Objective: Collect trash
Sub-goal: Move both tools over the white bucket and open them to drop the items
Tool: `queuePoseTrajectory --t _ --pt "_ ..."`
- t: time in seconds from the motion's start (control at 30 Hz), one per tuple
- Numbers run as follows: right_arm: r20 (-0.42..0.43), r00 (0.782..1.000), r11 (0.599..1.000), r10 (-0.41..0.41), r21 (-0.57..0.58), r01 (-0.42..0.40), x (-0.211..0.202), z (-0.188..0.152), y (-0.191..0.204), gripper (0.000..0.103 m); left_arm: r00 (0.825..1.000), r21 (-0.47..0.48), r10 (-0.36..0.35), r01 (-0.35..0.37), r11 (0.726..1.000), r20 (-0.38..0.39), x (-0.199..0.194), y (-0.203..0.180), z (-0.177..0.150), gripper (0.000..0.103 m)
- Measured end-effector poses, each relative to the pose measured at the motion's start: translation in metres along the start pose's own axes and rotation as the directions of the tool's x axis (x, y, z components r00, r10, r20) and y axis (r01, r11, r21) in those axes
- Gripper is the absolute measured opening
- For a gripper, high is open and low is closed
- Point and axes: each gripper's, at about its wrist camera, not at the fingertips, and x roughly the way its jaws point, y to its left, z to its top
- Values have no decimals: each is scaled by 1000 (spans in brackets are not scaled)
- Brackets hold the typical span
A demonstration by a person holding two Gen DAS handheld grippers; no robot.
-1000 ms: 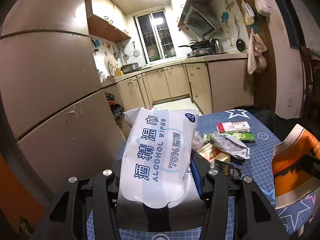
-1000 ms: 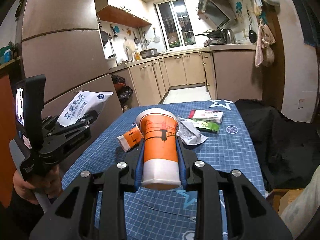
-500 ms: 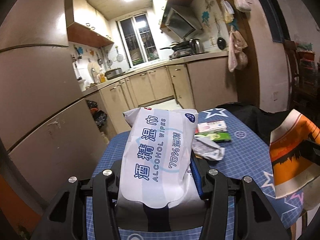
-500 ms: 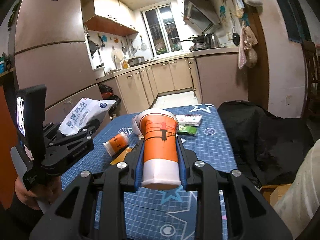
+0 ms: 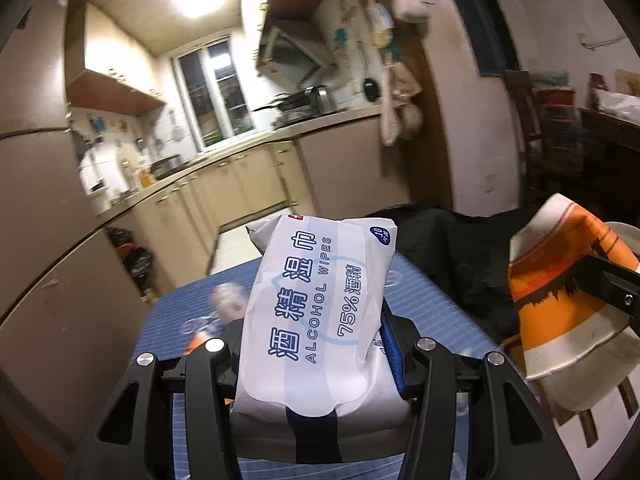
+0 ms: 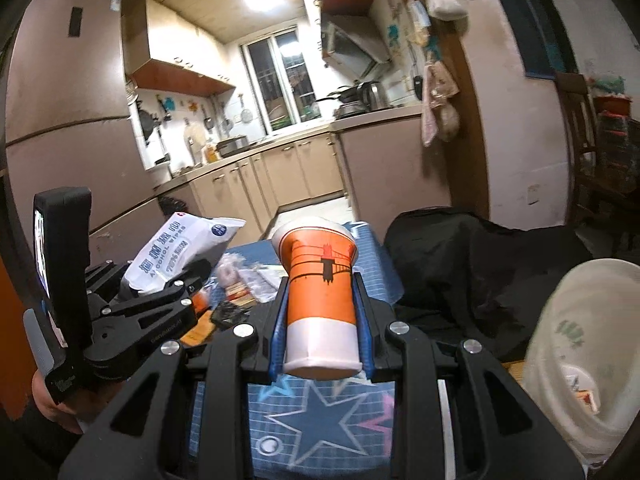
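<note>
We hold the white soft pack of alcohol wipes with blue lettering [image 5: 316,312] clamped in the left gripper [image 5: 316,344], and the orange-and-white paper cup [image 6: 322,300] pinched lying on its side, mouth forward, in the right gripper [image 6: 322,320]. Both pieces ride in the air above the blue star-patterned table mat [image 6: 320,420].

Over the last second our view has swung right: the small boxes and crumpled wrappers that sat ahead of us have slid off to the left, and the black cloth heap [image 6: 480,264] at the table's right edge now fills more of both views. A pale translucent plastic bag [image 6: 580,360] has come into the right wrist view, low and just beside the cup's gripper.

We judge that both items are being carried to that bag for dropping. The leftover small litter [image 6: 240,284] remains on the mat, so more trips seem needed.
</note>
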Motion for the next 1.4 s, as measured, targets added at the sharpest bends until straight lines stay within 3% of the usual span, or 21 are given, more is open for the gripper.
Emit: queuePoseTrajectory --t 0.27,0.43,0.67,0.9,1.07,1.1,1.13,1.2,1.33,1.4 --pt "41 994 994 -102 43 100 -31 7 -40 27 992 63 -126 125 990 10 3 -60 17 52" --pt "51 980 980 -195 63 191 -52 7 -68 27 980 103 -198 195 975 19 5 -95 28 52" --pt "73 938 938 -338 103 330 -90 3 -111 27 947 160 -320 314 936 18 4 -156 41 52" --pt "85 884 884 -460 144 446 -116 -1 -149 27 902 214 -431 423 881 -8 9 -211 48 52" --pt "79 836 837 -543 128 532 -128 -5 -172 27 845 234 -533 526 818 -39 13 -246 54 52" --pt "77 831 831 -552 128 540 -129 -7 -175 27 824 233 -565 559 796 -47 14 -254 55 52" --pt "72 823 824 -563 130 552 -131 -9 -179 27 792 235 -608 602 763 -55 16 -264 57 52" --pt "60 807 806 -588 134 577 -131 -10 -191 27 759 243 -648 642 727 -64 18 -278 58 52" --pt "35 791 788 -610 132 602 -128 -15 -208 28 705 219 -700 704 675 -110 34 -301 61 52" --pt "22 791 787 -611 129 604 -122 -15 -214 28 690 208 -714 720 662 -117 41 -310 63 53"
